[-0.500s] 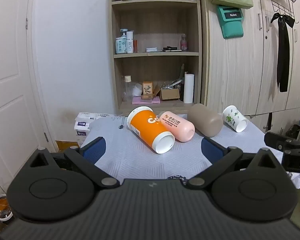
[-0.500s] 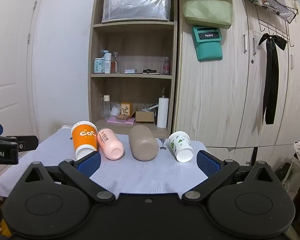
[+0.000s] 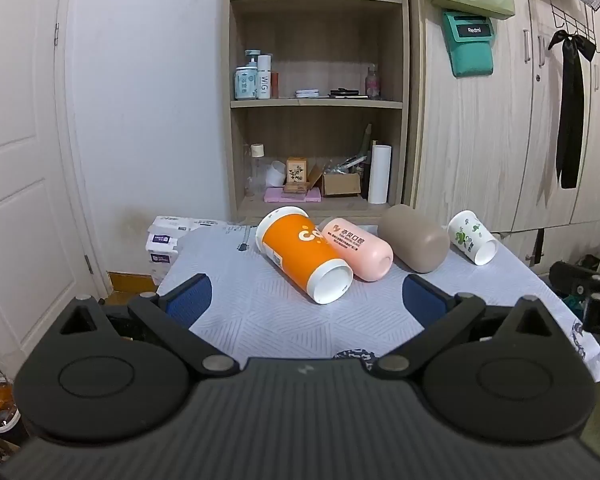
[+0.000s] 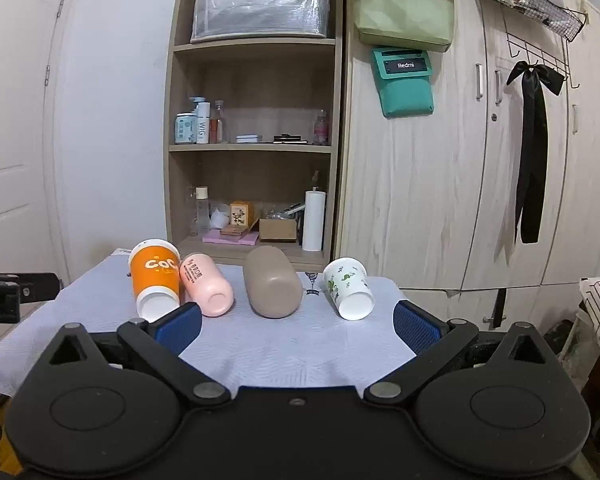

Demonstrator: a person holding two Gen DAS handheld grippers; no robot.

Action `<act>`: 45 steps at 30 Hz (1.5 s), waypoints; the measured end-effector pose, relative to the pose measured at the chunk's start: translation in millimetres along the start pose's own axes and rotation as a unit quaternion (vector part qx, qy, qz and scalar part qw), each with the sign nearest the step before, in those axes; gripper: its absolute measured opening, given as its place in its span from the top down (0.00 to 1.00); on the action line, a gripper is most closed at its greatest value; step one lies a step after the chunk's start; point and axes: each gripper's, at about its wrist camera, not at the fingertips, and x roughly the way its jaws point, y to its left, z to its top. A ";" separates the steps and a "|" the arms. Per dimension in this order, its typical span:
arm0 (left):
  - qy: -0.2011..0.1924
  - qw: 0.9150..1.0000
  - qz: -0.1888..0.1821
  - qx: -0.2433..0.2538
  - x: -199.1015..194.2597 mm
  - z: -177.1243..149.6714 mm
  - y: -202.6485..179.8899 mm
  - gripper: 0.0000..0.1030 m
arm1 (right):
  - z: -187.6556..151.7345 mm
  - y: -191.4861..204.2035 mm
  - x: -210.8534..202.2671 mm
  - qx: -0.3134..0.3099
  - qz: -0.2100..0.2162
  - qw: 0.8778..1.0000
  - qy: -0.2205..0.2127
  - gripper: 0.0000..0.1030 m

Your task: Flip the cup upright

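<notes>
Several cups lie on their sides in a row on the cloth-covered table [image 3: 260, 312]: an orange cup [image 3: 300, 254] [image 4: 156, 278], a pink cup [image 3: 358, 248] [image 4: 206, 286], a taupe cup [image 3: 414, 236] [image 4: 274, 282] and a white cup with green leaves [image 3: 472, 236] [image 4: 348, 288]. My left gripper [image 3: 306, 296] is open and empty, short of the orange cup. My right gripper [image 4: 298, 326] is open and empty, short of the taupe and white cups.
A wooden shelf unit [image 4: 252, 152] with bottles and boxes stands behind the table, with wardrobe doors [image 4: 460, 180] to its right. A white door [image 3: 16, 160] is at the left. Paper packs [image 3: 162, 240] sit by the table's far left corner.
Both grippers have edged slightly closer to the cups. The cups have not moved.
</notes>
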 end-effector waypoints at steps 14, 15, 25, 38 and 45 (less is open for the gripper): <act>-0.006 1.000 0.006 -0.018 0.2 -0.6 9.3 0.00 | 0.7 2.2 -3.0 -0.003 -0.022 1.000 -0.018 0.00; -0.006 1.000 0.006 -0.019 1.0 -0.8 9.9 0.00 | 1.2 2.1 -3.1 -0.003 -0.023 1.000 -0.018 0.00; -0.025 0.999 -0.003 -0.027 -0.5 -3.5 12.1 0.00 | 1.4 -2.0 -3.6 0.002 -0.033 0.999 -0.021 0.00; -0.028 0.999 -0.007 -0.027 -0.5 -6.4 10.1 0.00 | 0.5 -3.1 -1.0 -0.001 -0.033 0.999 -0.017 0.00; -0.026 0.999 -0.009 -0.028 -1.4 -8.0 9.3 0.00 | -0.4 -2.4 -0.1 -0.004 -0.034 0.999 -0.015 0.00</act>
